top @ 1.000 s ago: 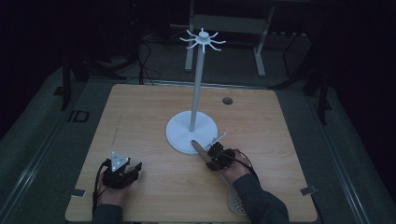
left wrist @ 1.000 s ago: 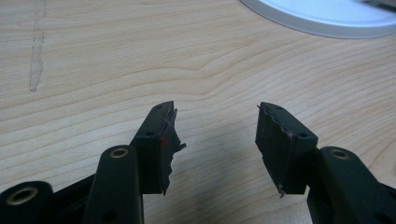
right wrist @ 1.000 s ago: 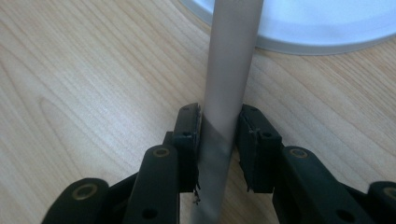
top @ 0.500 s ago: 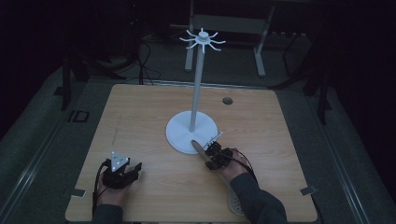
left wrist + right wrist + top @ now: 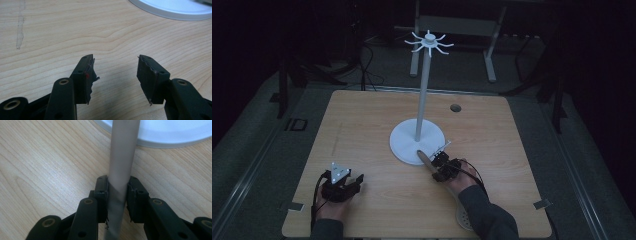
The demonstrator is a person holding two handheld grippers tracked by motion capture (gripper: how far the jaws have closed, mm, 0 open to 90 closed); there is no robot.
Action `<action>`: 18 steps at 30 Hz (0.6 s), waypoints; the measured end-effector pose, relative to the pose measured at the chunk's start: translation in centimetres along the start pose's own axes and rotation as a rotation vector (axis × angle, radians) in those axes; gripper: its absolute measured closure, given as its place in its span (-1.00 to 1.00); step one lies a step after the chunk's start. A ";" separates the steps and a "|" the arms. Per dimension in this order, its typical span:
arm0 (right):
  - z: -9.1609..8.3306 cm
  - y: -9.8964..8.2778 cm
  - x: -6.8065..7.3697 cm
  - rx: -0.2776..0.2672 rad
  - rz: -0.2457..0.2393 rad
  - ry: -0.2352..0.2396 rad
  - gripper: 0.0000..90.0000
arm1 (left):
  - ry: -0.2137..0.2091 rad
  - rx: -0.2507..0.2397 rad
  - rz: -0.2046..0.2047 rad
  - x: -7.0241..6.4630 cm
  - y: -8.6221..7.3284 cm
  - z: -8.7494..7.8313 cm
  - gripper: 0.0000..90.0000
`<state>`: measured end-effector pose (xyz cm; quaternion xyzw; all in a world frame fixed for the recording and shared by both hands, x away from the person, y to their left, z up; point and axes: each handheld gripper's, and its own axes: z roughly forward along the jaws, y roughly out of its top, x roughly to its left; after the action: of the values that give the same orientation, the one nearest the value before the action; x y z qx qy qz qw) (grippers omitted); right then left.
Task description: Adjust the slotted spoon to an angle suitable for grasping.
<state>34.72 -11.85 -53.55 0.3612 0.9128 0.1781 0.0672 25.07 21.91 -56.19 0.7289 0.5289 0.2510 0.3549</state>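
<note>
Right gripper (image 5: 117, 200) just closing, clamped on grey handle (image 5: 122, 165) lying near white stand base (image 5: 404, 145); left gripper (image 5: 116, 75) open, empty over table (image 5: 362, 125); keep grip square, lift level, clear of base rim.

A grey rod (image 5: 122, 165), round and smooth, lies low over the wooden table, its far end resting on the rim of the white stand's round base (image 5: 404, 145) and its near end pointing away from the base.
</note>
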 end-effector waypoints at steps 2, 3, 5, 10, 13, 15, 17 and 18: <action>-0.1 0.0 0.0 -0.003 -0.001 -0.002 0.61 | -0.001 0.001 -0.001 0.0 0.0 0.0 0.06; -0.1 -0.1 0.1 -0.006 0.003 -0.002 0.61 | -0.001 0.002 0.001 0.0 0.0 0.0 0.06; -0.2 -0.1 0.0 -0.014 0.007 0.002 0.61 | -0.001 0.003 0.002 -0.1 0.0 0.0 0.06; -0.4 -0.3 -0.1 -0.034 0.016 0.005 0.61 | -0.001 0.003 0.001 0.0 0.0 0.0 0.06; -0.5 -0.5 -0.2 -0.044 0.020 0.006 0.61 | -0.002 0.003 0.004 -0.1 0.0 0.1 0.06; -0.6 -0.5 -0.1 -0.052 0.017 0.005 0.62 | -0.001 0.005 0.004 -0.1 0.0 0.0 0.06; -0.8 -0.6 -0.1 -0.059 0.019 0.006 0.62 | -0.001 0.002 0.001 -0.1 0.0 0.0 0.06; -0.9 -0.6 -0.1 -0.065 0.019 0.006 0.62 | 0.000 0.001 0.001 -0.1 0.0 0.0 0.06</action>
<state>34.16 -12.61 -52.97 0.3672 0.9032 0.2092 0.0746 25.05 21.85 -56.18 0.7296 0.5286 0.2506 0.3543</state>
